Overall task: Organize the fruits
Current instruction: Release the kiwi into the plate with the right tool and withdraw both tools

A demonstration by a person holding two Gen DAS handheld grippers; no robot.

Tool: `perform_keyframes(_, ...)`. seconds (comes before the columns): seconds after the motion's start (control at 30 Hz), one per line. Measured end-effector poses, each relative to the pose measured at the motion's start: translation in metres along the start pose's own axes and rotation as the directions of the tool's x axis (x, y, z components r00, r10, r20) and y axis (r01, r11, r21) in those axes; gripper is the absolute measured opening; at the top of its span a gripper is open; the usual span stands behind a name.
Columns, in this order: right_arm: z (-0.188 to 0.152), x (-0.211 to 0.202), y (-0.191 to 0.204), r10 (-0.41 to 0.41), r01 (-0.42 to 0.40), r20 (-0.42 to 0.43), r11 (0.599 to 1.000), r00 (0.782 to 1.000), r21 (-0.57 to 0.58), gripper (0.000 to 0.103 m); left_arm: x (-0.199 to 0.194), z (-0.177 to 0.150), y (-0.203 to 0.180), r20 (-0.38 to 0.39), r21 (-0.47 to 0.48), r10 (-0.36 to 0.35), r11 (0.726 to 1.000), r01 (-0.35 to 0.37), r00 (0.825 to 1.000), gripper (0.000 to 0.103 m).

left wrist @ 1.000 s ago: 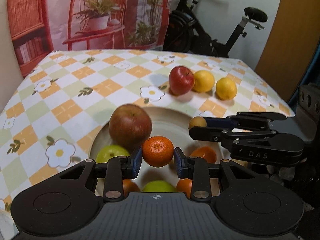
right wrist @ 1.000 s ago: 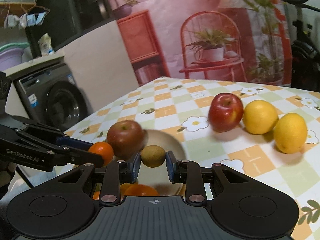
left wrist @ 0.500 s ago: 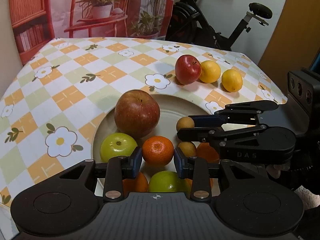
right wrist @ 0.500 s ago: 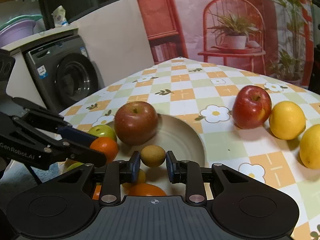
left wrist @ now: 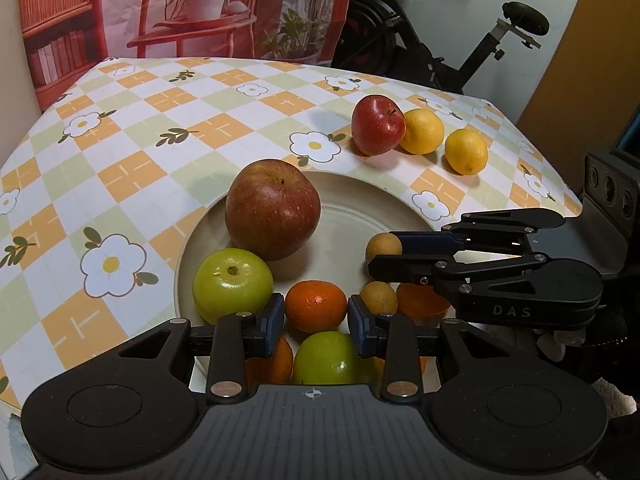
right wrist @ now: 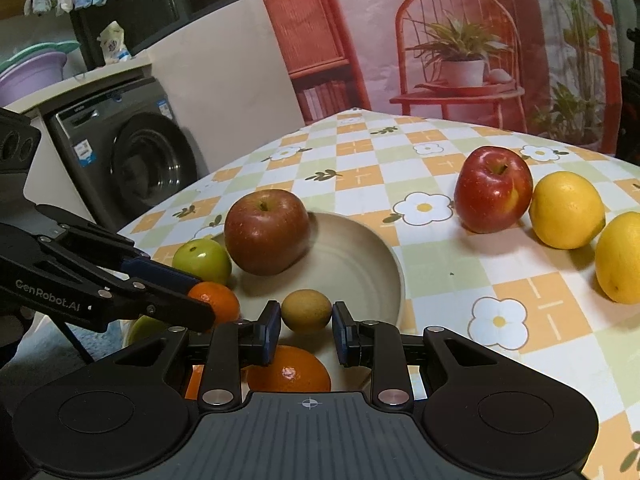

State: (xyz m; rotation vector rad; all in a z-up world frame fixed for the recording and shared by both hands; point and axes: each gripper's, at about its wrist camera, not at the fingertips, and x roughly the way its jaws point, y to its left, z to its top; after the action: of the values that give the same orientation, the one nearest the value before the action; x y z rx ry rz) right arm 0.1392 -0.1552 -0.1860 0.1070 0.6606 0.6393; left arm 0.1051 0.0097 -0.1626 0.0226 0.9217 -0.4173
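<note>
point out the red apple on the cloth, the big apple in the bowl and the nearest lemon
red apple (right wrist: 494, 196), right wrist view, front skin
big apple (left wrist: 273, 210), left wrist view, front face
nearest lemon (right wrist: 622, 258), right wrist view, left side

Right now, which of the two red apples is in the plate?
The darker, larger red apple, sitting at the plate's far edge behind the green apple. The brighter red apple lies on the tablecloth beside two lemons.

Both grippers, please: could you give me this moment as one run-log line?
left gripper: shut on mandarin | right gripper: shut on small brown fruit | both over plate | red apple, two lemons on table
</note>
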Motion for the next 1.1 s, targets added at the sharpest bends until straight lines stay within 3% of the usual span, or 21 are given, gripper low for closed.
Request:
perform_keyframes(0.53,-0.003,0.003,0.005,0.038,-0.038,-0.020,0.999,0.999,-0.023,0.030,-0.009,0.001,0.002,0.027,-0.044,-0.005,0.999,0.006,1.000,0.037)
perform_keyframes(0.8,-0.005,-0.006,0.001,0.013,-0.013,0.037,1.000,0.999,0.007,0.034,-0.028,0.006,-0.002,0.169,-0.039,0.047,0.998,-0.041,0.984,0.038)
perform_keyframes(1.1,-0.003,-0.021,-0.008,-0.050,0.043,0.131,0.998,0.990,0.052,0.035,-0.029,0.006,-0.008,0.235,-0.051,0.096,0.995,-0.086,0.967,0.038)
